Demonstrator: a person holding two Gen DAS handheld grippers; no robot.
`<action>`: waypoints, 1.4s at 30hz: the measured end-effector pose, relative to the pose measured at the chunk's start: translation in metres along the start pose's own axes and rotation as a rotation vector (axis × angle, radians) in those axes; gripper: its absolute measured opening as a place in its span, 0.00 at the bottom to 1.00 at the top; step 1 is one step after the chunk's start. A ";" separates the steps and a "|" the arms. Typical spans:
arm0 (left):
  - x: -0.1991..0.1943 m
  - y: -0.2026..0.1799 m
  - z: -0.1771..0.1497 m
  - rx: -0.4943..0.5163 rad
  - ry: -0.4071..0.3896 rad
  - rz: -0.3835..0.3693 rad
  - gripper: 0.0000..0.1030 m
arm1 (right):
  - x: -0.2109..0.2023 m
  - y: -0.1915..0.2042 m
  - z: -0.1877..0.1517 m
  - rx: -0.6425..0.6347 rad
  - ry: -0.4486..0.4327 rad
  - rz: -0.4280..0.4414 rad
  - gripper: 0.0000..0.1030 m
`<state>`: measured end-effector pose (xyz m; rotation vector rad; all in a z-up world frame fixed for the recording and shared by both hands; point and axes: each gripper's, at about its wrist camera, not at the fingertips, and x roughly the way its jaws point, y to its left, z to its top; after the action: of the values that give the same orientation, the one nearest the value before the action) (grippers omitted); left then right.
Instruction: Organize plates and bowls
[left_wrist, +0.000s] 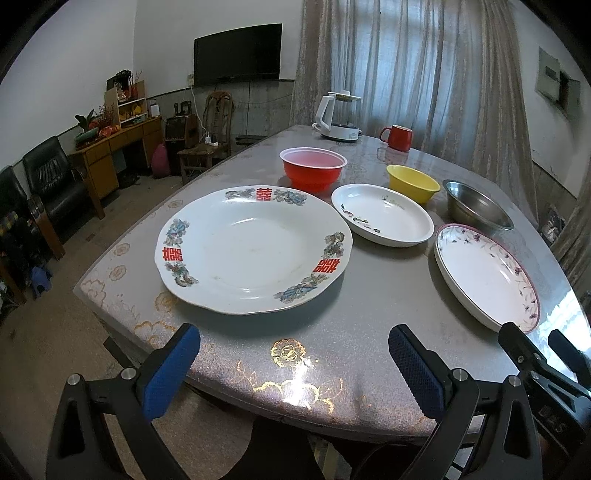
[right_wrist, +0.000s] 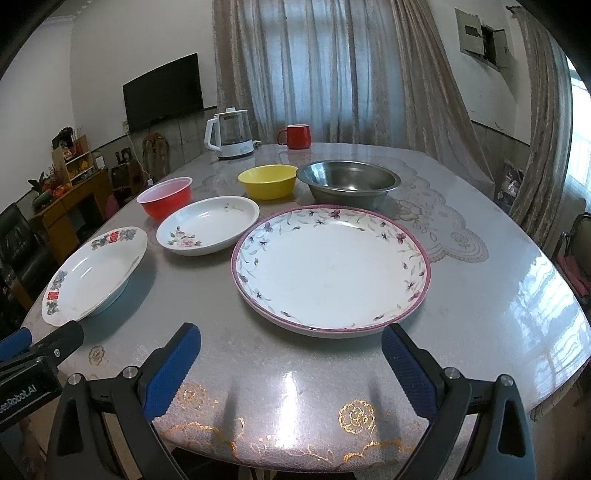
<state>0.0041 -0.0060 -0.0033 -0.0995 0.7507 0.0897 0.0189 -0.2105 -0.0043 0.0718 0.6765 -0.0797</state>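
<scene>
A big white plate with red characters lies in front of my left gripper, which is open and empty above the table's near edge. A pink-rimmed floral plate lies just ahead of my right gripper, also open and empty. Between the two plates sits a smaller white dish with flowers. Behind stand a red bowl, a yellow bowl and a steel bowl.
A white kettle and a red mug stand at the far edge of the grey table. Curtains hang behind. Chairs and a wooden desk are on the left.
</scene>
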 end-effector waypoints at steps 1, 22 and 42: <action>0.000 0.000 0.000 0.000 0.000 0.001 1.00 | 0.000 0.000 0.000 0.000 0.000 0.000 0.97; 0.004 0.006 -0.001 -0.018 0.030 0.022 1.00 | -0.001 0.003 0.000 -0.013 0.002 -0.001 0.97; 0.011 0.023 0.003 -0.085 0.054 0.025 1.00 | 0.001 0.025 0.007 -0.153 -0.019 0.070 0.98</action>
<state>0.0111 0.0181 -0.0097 -0.1735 0.8024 0.1435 0.0263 -0.1859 0.0012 -0.0525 0.6590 0.0383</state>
